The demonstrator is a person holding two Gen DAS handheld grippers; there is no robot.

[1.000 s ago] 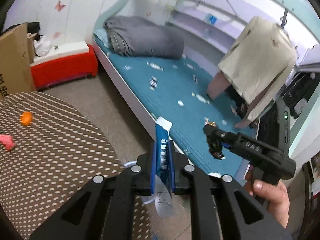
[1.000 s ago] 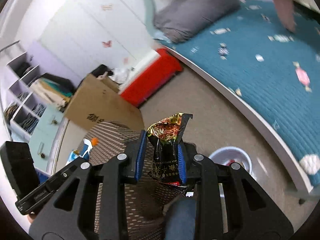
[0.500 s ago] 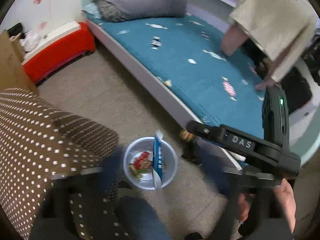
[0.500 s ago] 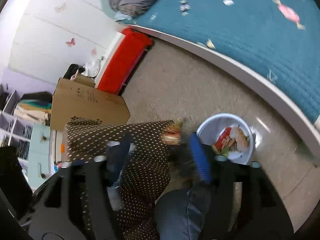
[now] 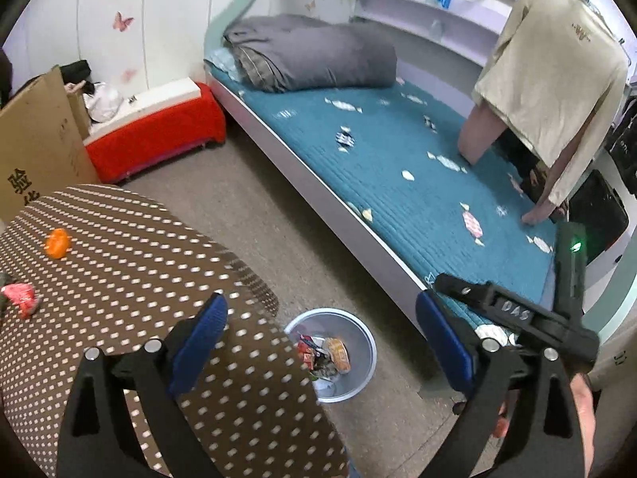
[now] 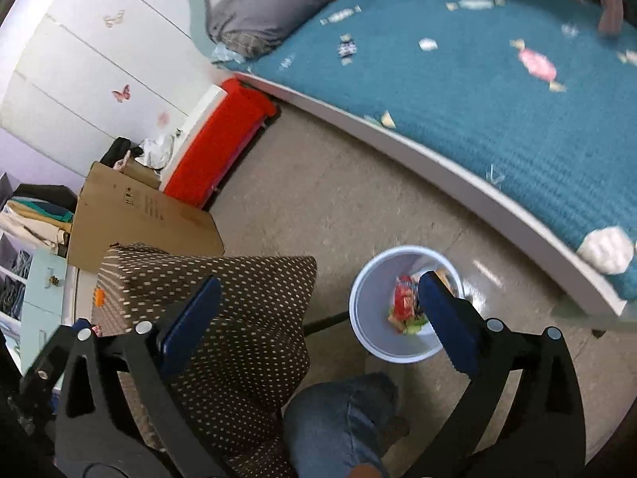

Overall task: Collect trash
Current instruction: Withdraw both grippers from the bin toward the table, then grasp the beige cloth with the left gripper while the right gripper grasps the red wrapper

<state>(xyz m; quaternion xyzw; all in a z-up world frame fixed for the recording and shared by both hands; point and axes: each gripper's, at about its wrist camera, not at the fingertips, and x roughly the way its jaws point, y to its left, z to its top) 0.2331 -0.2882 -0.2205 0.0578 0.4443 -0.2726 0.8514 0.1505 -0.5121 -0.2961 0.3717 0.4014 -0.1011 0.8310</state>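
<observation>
Both tools, left tool and right tool, opening, nothing between the jaws; risk: orange scrap and red wrapper near the far counter edge could get knocked off, missing the white plastic bin

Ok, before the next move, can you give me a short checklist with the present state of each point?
1. Left gripper free of trash: ok, jaws opening, nothing between them.
2. Right gripper free of trash: ok, jaws opening, nothing between them.
3. Bin upright on the floor beside the table: ok.
4. Wrappers inside the bin, none seen on the floor around it: ok.
5. Trash left on the table: not ok, an orange piece and a red wrapper lie there.
6. Path back to the table free: cannot tell, the person's knee is close below the right gripper.
</observation>
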